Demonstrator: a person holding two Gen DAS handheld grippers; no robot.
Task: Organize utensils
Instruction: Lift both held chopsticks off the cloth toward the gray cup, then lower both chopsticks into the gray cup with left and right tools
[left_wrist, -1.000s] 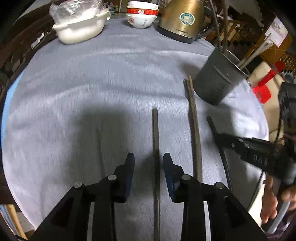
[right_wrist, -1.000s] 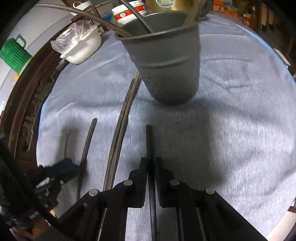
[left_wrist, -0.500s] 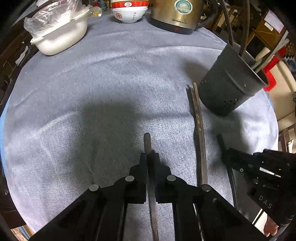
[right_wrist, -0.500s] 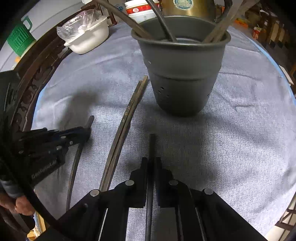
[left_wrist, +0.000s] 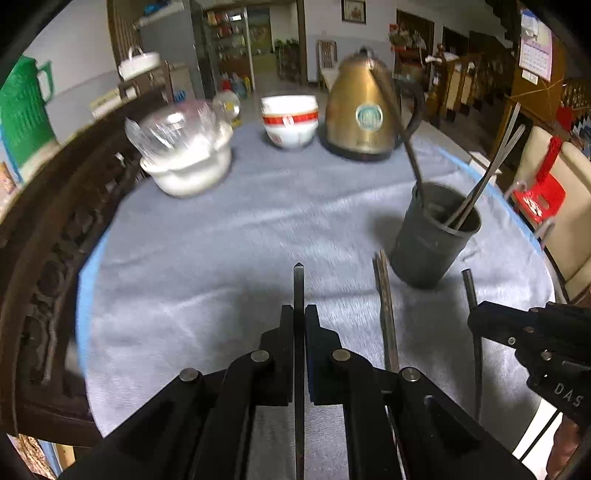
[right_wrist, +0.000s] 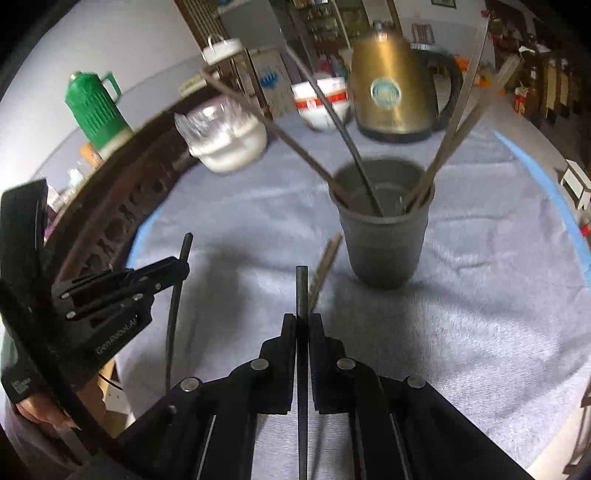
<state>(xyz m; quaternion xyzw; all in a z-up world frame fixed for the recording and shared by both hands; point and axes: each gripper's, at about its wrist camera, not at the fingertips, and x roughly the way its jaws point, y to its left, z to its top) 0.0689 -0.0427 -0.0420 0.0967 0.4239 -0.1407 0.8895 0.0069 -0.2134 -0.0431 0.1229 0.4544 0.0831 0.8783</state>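
Note:
My left gripper (left_wrist: 299, 314) is shut on a dark chopstick (left_wrist: 298, 284), lifted above the grey cloth. My right gripper (right_wrist: 303, 321) is shut on another dark chopstick (right_wrist: 301, 291), also lifted. The dark grey utensil cup (left_wrist: 432, 240) stands upright to the front right in the left wrist view and straight ahead in the right wrist view (right_wrist: 384, 243), holding several chopsticks. A brown chopstick pair (left_wrist: 386, 317) lies on the cloth between the grippers, also in the right wrist view (right_wrist: 325, 266). Each gripper shows in the other's view: the right one (left_wrist: 476, 317) and the left one (right_wrist: 183, 264).
A gold kettle (left_wrist: 360, 114), stacked red-and-white bowls (left_wrist: 290, 120) and a white pot with a plastic bag (left_wrist: 184, 155) stand at the table's far side. A carved wooden rail (left_wrist: 48, 258) runs along the left. A green jug (right_wrist: 94, 107) stands beyond it.
The left gripper closed on its chopstick, and both grippers lifted and tilted up with their chopsticks, bringing the room into view.

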